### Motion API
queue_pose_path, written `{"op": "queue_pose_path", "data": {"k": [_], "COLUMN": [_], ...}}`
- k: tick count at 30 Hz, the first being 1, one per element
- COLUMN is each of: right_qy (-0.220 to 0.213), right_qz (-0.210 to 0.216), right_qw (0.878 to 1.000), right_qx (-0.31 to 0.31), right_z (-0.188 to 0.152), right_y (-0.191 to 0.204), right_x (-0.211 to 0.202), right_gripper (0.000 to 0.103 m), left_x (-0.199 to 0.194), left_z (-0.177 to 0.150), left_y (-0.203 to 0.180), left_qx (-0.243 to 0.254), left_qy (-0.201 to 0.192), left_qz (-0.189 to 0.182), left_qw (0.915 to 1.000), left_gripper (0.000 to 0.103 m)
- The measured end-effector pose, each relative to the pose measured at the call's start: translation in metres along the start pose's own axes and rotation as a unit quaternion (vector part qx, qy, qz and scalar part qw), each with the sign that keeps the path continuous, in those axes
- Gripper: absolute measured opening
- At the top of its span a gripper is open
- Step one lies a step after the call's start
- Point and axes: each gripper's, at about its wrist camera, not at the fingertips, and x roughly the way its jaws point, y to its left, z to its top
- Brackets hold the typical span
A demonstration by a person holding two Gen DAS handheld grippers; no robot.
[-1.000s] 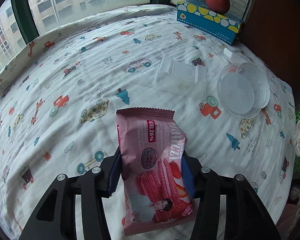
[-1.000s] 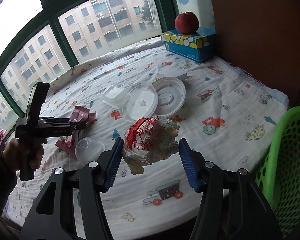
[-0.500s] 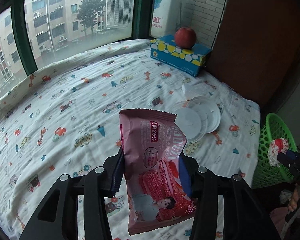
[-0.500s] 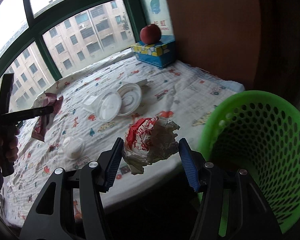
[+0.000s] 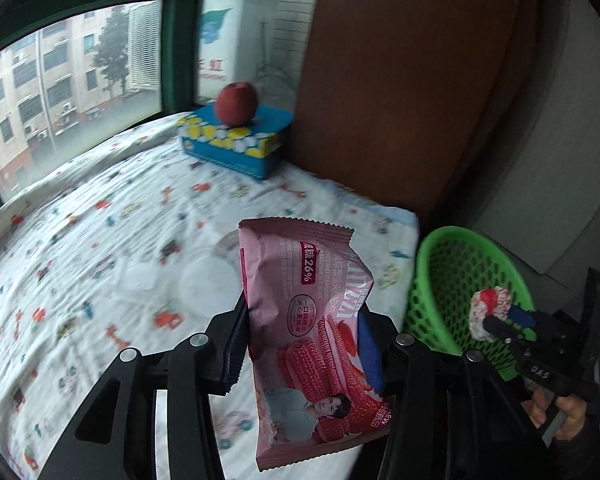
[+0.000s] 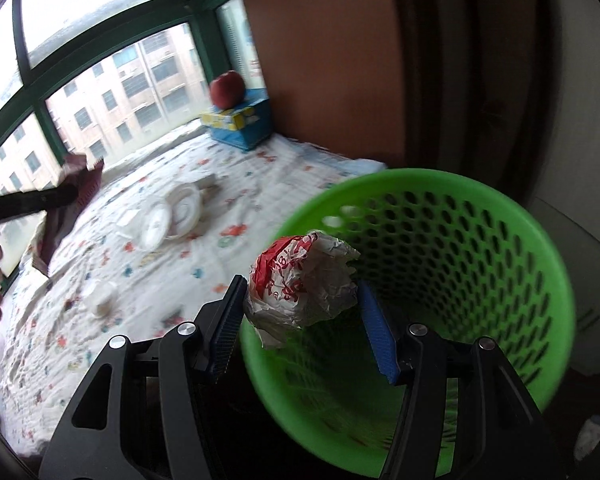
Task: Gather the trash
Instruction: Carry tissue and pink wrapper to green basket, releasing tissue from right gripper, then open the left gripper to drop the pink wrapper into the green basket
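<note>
Both tools have swung from the bed toward the green basket. Left tool clamps the upright pink wrapper reading "26%"; right tool grips crumpled red-printed paper over the basket.

Red apple atop a blue-and-yellow tissue box, on the cartoon-print sheet by the window

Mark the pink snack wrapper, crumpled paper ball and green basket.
pink snack wrapper point(image 5: 316, 320), left wrist view, middle of its printed front.
crumpled paper ball point(image 6: 304, 284), right wrist view, its creased centre.
green basket point(image 6: 480, 248), right wrist view, perforated inner wall.
</note>
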Motion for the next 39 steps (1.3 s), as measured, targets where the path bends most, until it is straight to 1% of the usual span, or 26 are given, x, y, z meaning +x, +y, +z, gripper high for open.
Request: {"op": "queue_pose_path", "data": {"k": [3, 8, 12, 20, 25, 26, 28, 31, 36, 37, 38, 39], "right_qy": [0.0, 0.005, 0.007, 0.001, -0.013, -0.014, -0.016, -0.017, -0.019, -0.019, -0.02, -0.021], "right_qz": [-0.016, -0.027, -0.03, -0.037, -0.05, -0.05, -0.054, -0.059, -0.061, -0.061, -0.062, -0.063], "right_qw": [1.0, 0.999, 0.999, 0.998, 0.997, 0.997, 0.996, 0.996, 0.994, 0.994, 0.994, 0.994], "right_qx": [0.009, 0.034, 0.042, 0.057, 0.06, 0.061, 0.065, 0.071, 0.084, 0.086, 0.087, 0.088], "right_z": [-0.004, -0.01, -0.014, -0.023, -0.031, -0.032, -0.035, -0.04, -0.047, -0.048, -0.048, -0.049], "right_y": [-0.017, -0.042, -0.054, -0.074, -0.083, -0.084, -0.088, -0.093, -0.1, -0.101, -0.102, -0.103], "right_x": [-0.004, -0.009, -0.012, -0.028, -0.042, -0.043, -0.048, -0.05, -0.054, -0.055, -0.056, -0.057], "right_gripper": [0.059, 0.06, 0.062, 0.062, 0.062, 0.063, 0.063, 0.063, 0.063, 0.063, 0.063, 0.063], "left_x": [0.006, 0.021, 0.031, 0.058, 0.074, 0.078, 0.085, 0.096, 0.105, 0.105, 0.107, 0.107], "left_z": [0.009, 0.021, 0.026, 0.032, 0.031, 0.031, 0.029, 0.026, 0.022, 0.021, 0.02, 0.019], "left_y": [-0.029, -0.069, -0.095, -0.133, -0.155, -0.158, -0.165, -0.176, -0.192, -0.194, -0.196, -0.197], "left_qx": [0.016, 0.041, 0.058, 0.077, 0.086, 0.085, 0.083, 0.09, 0.095, 0.096, 0.097, 0.099], "left_qy": [-0.002, 0.004, 0.009, 0.024, 0.038, 0.042, 0.048, 0.059, 0.065, 0.066, 0.068, 0.068], "left_qz": [-0.017, -0.042, -0.058, -0.087, -0.094, -0.096, -0.103, -0.105, -0.108, -0.111, -0.111, -0.108], "left_qw": [0.9997, 0.9983, 0.9966, 0.9929, 0.991, 0.9909, 0.99, 0.9886, 0.9875, 0.9871, 0.9867, 0.9868], "left_gripper": [0.046, 0.046, 0.046, 0.046, 0.047, 0.049, 0.049, 0.053, 0.056, 0.057, 0.063, 0.065]}}
